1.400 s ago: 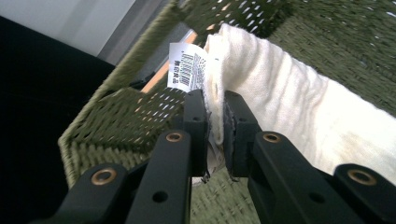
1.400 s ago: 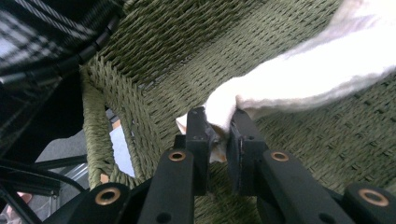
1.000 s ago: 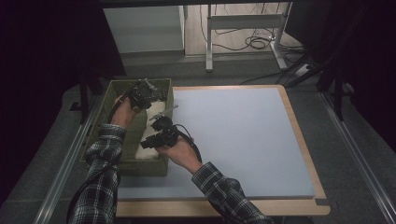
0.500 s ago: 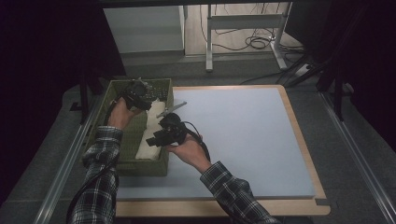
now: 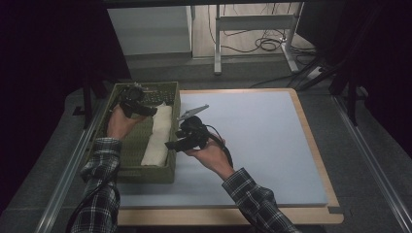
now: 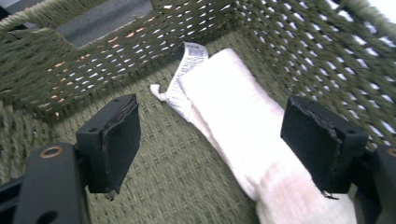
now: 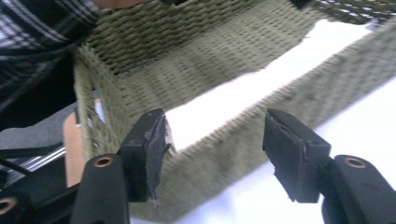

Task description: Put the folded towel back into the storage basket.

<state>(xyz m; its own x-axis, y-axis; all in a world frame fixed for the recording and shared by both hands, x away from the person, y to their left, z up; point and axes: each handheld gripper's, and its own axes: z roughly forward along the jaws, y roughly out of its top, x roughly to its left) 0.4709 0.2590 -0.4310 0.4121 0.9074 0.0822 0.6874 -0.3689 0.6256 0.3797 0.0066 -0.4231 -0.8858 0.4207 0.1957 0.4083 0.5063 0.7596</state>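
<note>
Visibility limits: the room around the table (image 5: 272, 145) is dark in the high view, and little can be made out beyond cables and a metal frame on the floor behind it. Both forearms, in plaid sleeves, are cut off at the bottom edge. The right gripper view is motion-blurred; a plaid sleeve (image 7: 32, 28) is cropped at its upper left. What the grey, pointed part just above the right gripper in the high view is cannot be told.

Container: a green woven basket (image 5: 127, 160) sits at the left edge of the pale blue table top. In the left gripper view its walls are open weave, with a handle cut-out (image 6: 105, 18) in the far wall.

Contents: a rolled white towel (image 5: 158, 136) lies lengthwise along the basket's right wall. Its printed care label (image 6: 186, 79) hangs from the far end onto the basket floor.

Left gripper (image 6: 212, 140): inside the far end of the basket, above the towel. Jaws wide apart, nothing between the pads; the towel lies below the right-hand jaw.

Right gripper (image 7: 215, 149): outside the basket, just beside its right wall, over the table top. Jaws wide apart, holding nothing; the basket wall and towel edge show beyond them.
</note>
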